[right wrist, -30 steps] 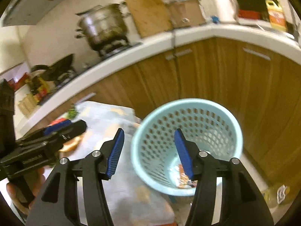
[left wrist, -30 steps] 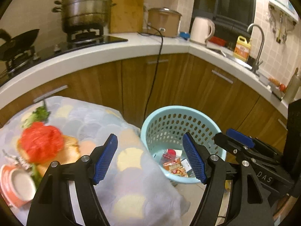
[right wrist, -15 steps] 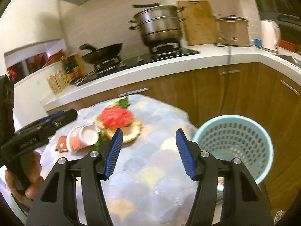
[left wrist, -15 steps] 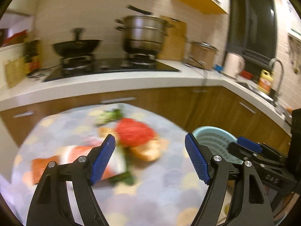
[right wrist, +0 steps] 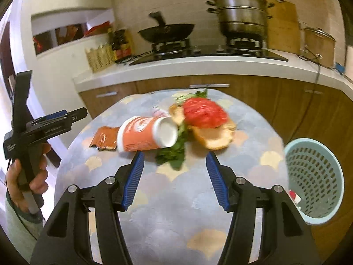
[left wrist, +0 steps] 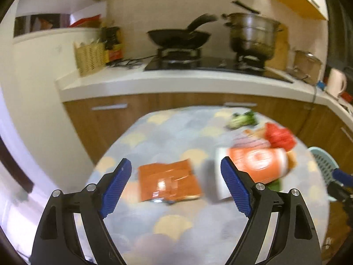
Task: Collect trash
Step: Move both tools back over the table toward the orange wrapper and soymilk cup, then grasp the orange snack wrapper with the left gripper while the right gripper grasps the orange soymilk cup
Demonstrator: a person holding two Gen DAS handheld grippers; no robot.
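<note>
Behind the round table (right wrist: 167, 216) runs a white counter (right wrist: 198, 66) with a black wok (right wrist: 167, 31) and a steel steamer pot (right wrist: 240, 19) on the hob, and a wicker basket (right wrist: 99, 57) at its left end. A pale blue bin (right wrist: 313, 178) stands on the floor just right of the table, with some scraps inside.

On the cloth lies the trash: an orange packet (left wrist: 169, 182), an orange paper cup (right wrist: 147, 134) tipped on its side just right of it, then green leaves (right wrist: 174, 152), a bun (right wrist: 211, 134) and a red crumpled wad (right wrist: 204, 111) on top.

The left tongs (left wrist: 176, 190) have just been spreading and hold nothing; the packet sits between the tips, untouched, cup just right. The right tongs (right wrist: 175, 176) stand apart and empty, the leaves and cup just beyond them.
</note>
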